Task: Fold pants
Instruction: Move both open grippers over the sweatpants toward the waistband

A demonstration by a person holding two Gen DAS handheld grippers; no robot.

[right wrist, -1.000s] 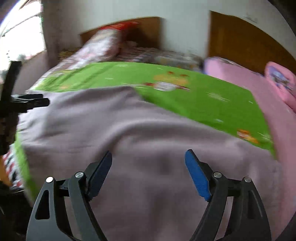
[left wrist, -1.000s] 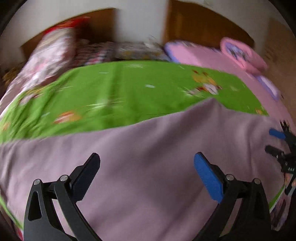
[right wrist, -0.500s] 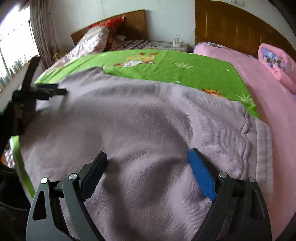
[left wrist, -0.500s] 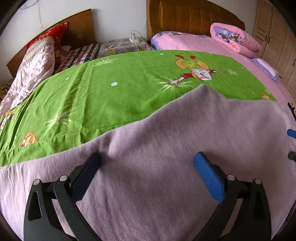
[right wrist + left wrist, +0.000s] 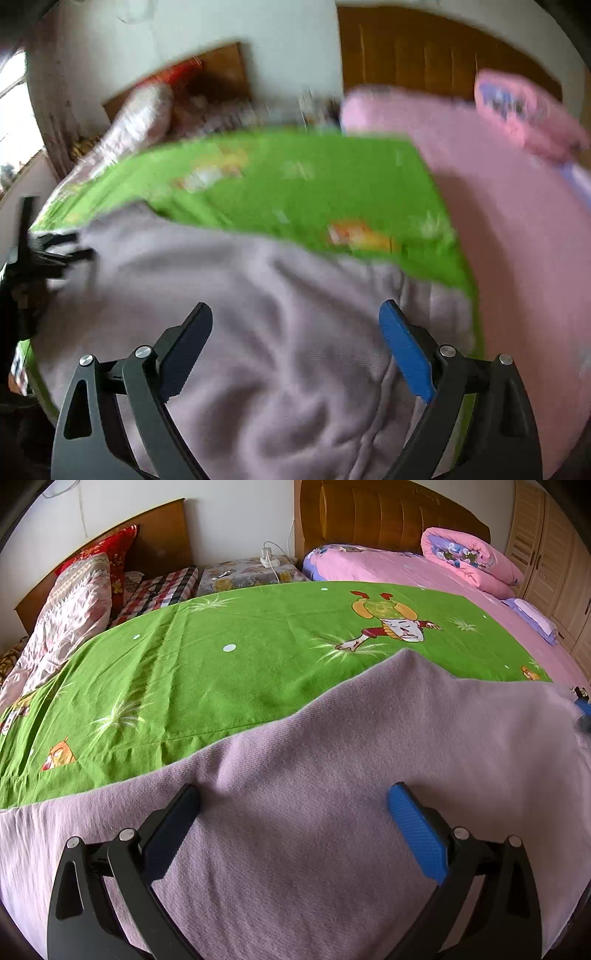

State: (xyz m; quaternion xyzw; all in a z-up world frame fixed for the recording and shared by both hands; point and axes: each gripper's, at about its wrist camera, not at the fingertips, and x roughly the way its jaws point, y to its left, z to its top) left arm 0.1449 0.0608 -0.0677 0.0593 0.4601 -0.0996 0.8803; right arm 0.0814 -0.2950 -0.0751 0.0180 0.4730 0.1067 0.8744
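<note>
The mauve pants are spread along the near edge of the bed; its far side is free. Both the left hand-held gripper and the right hand-held gripper are held spread, nothing pinched, the right one's jaws having just widened and shifted sideways

A green cartoon-print sheet covers the bed. At ten o'clock lie patterned pillows; at twelve, a wooden headboard; at two, a rolled pink quilt on a pink bedspread.
</note>
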